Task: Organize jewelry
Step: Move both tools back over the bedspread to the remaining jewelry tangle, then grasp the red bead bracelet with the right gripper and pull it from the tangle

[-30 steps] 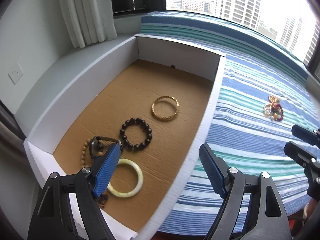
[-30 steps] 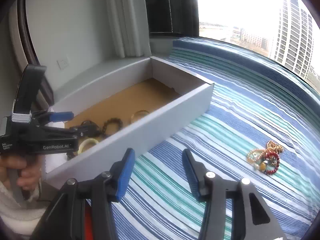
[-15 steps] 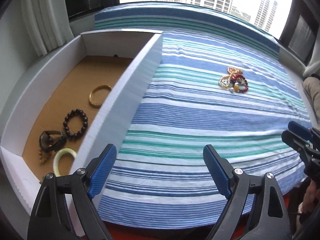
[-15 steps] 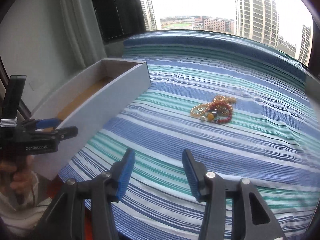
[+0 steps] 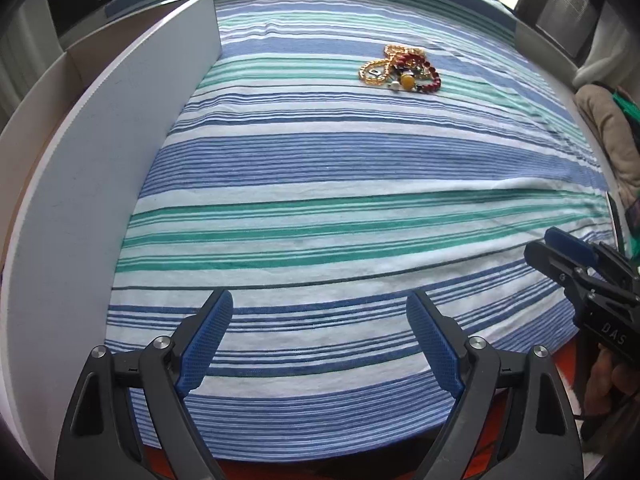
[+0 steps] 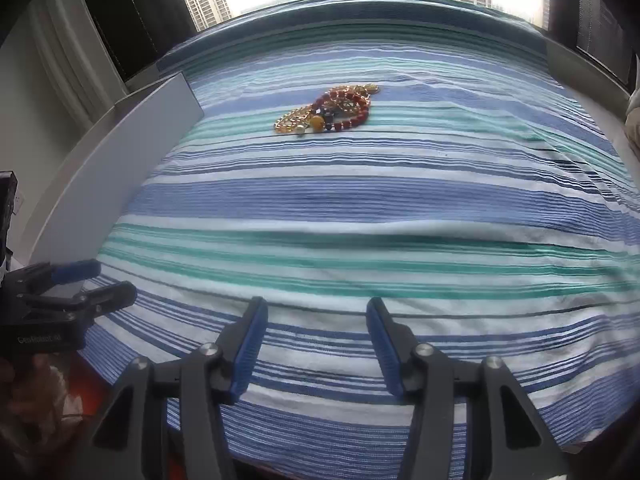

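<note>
A heap of jewelry (image 5: 400,69) with gold chains, red beads and a yellow bead lies on the striped cloth, far ahead; it also shows in the right wrist view (image 6: 330,111). The white cardboard box (image 5: 92,152) stands at the left; only its outer wall shows and its inside is hidden. It shows in the right wrist view too (image 6: 120,160). My left gripper (image 5: 320,340) is open and empty over the cloth's near edge. My right gripper (image 6: 316,340) is open and empty, also near the front edge, to the right of the left one.
The blue, green and white striped cloth (image 6: 380,208) covers the whole surface. A beige garment (image 5: 608,128) lies at the far right. Windows and curtains stand behind.
Both grippers have swung right, away from the box toward the jewelry heap. The box's inside with its bracelets has gone out of view. Both grippers stayed open.
</note>
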Demonstrator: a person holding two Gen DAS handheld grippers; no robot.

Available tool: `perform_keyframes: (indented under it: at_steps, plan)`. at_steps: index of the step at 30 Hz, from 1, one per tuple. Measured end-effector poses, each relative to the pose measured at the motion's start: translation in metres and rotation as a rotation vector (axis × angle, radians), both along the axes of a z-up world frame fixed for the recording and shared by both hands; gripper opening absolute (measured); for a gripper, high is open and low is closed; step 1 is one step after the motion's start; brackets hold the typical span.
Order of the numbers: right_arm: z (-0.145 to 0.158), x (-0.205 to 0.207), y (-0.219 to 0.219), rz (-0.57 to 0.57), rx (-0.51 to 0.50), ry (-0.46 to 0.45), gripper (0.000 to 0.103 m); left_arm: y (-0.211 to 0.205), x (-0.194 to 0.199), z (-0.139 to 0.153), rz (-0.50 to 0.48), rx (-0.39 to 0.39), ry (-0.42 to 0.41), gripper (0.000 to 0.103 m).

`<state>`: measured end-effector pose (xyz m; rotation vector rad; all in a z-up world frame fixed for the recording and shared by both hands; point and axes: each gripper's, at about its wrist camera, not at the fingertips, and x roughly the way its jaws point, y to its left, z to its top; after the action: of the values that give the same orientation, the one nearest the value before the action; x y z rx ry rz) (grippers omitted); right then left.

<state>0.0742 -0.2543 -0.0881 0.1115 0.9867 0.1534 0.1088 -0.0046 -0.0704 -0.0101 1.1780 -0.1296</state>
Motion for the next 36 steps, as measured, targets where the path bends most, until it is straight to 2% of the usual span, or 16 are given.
perform_keyframes:
  at_steps: [7,16,26,31,34,36]
  plan:
    - [0.000,0.010,0.005,0.006,0.005,-0.030,0.052,-0.004,0.010,-0.013,-0.009,0.011,0.019,0.090]
    - [-0.014,0.021,-0.011,-0.027,0.029,0.004,0.052,-0.016,0.034,-0.014,-0.042,0.015,0.008,0.090]
    - [-0.016,0.029,-0.033,-0.061,0.066,-0.002,0.052,-0.052,0.119,0.005,-0.130,-0.051,-0.067,0.089]
    - [-0.013,0.037,-0.049,-0.074,0.081,-0.003,0.052,-0.068,0.157,0.001,-0.186,-0.037,-0.087,0.089]
    - [0.000,0.059,-0.058,-0.048,0.097,-0.026,0.052,-0.062,0.176,-0.008,-0.156,-0.015,-0.077,0.087]
    - [0.009,0.082,-0.064,-0.048,0.072,-0.042,0.052,-0.051,0.189,-0.013,-0.113,-0.009,-0.071,0.087]
